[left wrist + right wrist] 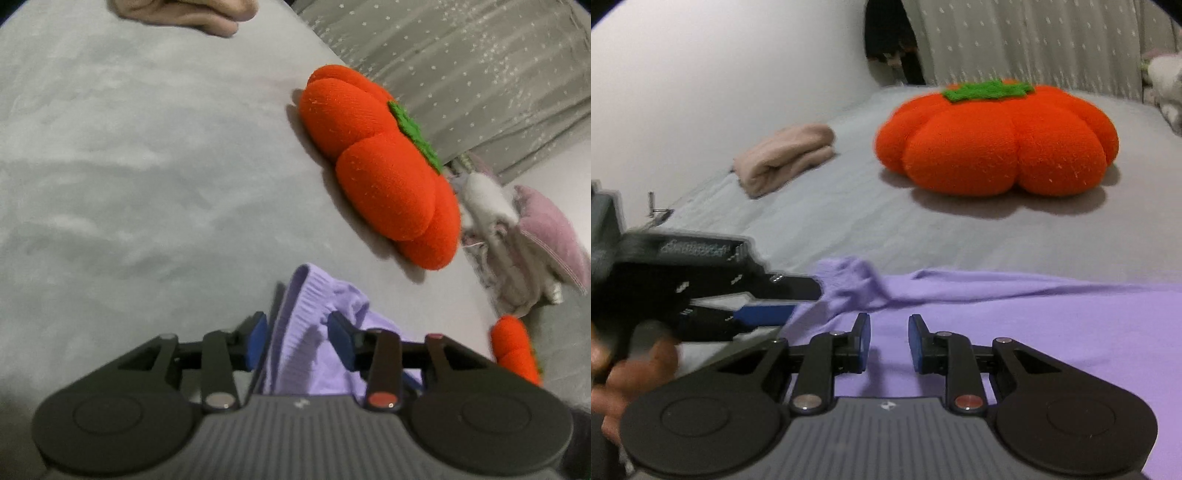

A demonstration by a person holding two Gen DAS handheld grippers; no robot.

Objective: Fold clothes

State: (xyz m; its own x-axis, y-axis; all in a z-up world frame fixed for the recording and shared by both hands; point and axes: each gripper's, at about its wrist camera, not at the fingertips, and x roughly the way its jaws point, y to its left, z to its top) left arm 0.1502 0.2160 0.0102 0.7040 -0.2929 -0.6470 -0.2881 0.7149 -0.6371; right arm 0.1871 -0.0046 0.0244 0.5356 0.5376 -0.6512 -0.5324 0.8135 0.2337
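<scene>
A lilac garment (pixel 1015 332) lies spread on the grey bed sheet (pixel 849 221). My left gripper (pixel 297 325) is shut on its ribbed hem (pixel 299 306), which bunches up between the blue pads. The right wrist view shows that same left gripper (pixel 801 299) from the side, with a hand (pixel 628 369) holding it, pinching the raised corner of the cloth (pixel 849 280). My right gripper (pixel 888 339) hovers just over the flat lilac cloth. Its jaws stand a little apart with nothing between them.
A big orange pumpkin cushion (pixel 997 140) sits on the bed beyond the garment. A folded beige garment (pixel 785 157) lies near the wall at the left. Plush toys (pixel 517 236) and a small orange plush (pixel 515 347) lie to the right, by a grey starred fabric (pixel 461 66).
</scene>
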